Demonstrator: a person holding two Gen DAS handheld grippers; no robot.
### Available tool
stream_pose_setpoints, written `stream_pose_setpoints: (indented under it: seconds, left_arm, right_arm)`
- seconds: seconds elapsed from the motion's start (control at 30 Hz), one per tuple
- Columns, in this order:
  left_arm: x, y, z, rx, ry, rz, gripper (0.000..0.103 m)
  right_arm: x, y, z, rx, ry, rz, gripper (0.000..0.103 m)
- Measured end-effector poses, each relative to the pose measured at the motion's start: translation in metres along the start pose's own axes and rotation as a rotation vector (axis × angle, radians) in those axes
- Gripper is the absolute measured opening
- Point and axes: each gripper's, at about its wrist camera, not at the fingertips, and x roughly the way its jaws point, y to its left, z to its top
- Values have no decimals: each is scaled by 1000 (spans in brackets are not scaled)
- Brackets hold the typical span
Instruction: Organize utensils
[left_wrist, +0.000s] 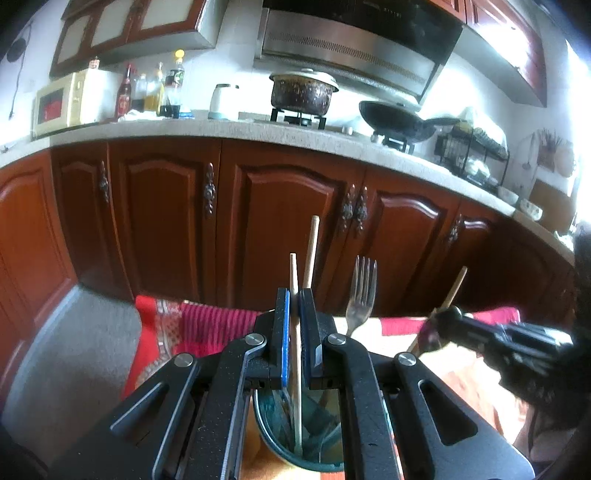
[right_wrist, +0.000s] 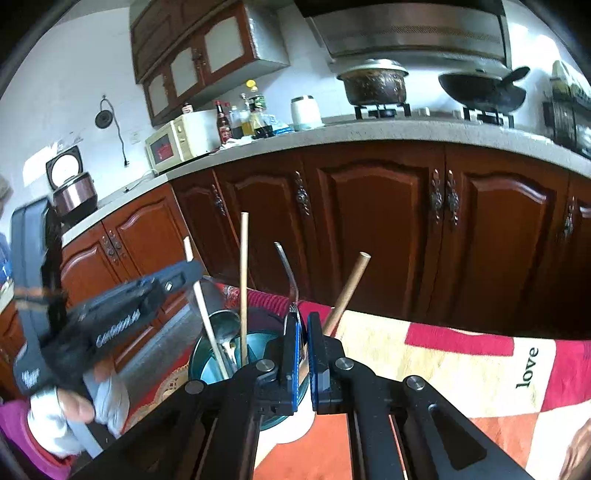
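Utensils (right_wrist: 243, 280) in cup (right_wrist: 207, 363) — on cloth (right_wrist: 443, 365)

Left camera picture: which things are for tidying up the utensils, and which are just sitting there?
For the job: chopstick, wooden stick, fork, teal cup.
Just sitting there: pot, wok, microwave.

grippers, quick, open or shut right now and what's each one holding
Left gripper: shut on a chopstick that stands in the green cup.
Right gripper: shut on a wooden stick.
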Motion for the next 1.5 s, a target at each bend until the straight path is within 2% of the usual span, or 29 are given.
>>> stream_pose_setpoints:
  seconds: [0.47,0.57,0.6,0.7,0.73,0.83,1.17,1.5]
  left_arm:
    - [3,-7,-14,22,64,32,4]
    - [2,-4,-17,10,74,40,10]
    - [1,-3,-17,9,75,42,15]
    - [-2,-1,-18,2,79,43,34]
    - [-3,-1,-17,0,80,39,36]
    - [-8,-1,-17,0,75,42,43]
    - [-24,-5,-18,0,93,64,45]
    - [-48,-7,-32,4,122,139,45]
  right_arm:
    - [6,1,2,12,14,14,4]
    - [7,0,3,25,15,26,5]
    - [8,0,3,27,18,29,6]
    - [7,-1,1,40,20,48,21]
    - [6,0,1,45,13,55,25]
    - [1,1,2,48,-1,55,26]
    - [-23,-2,0,66,-26,59,31]
    - [-51,1,-18,90,-38,31,31]
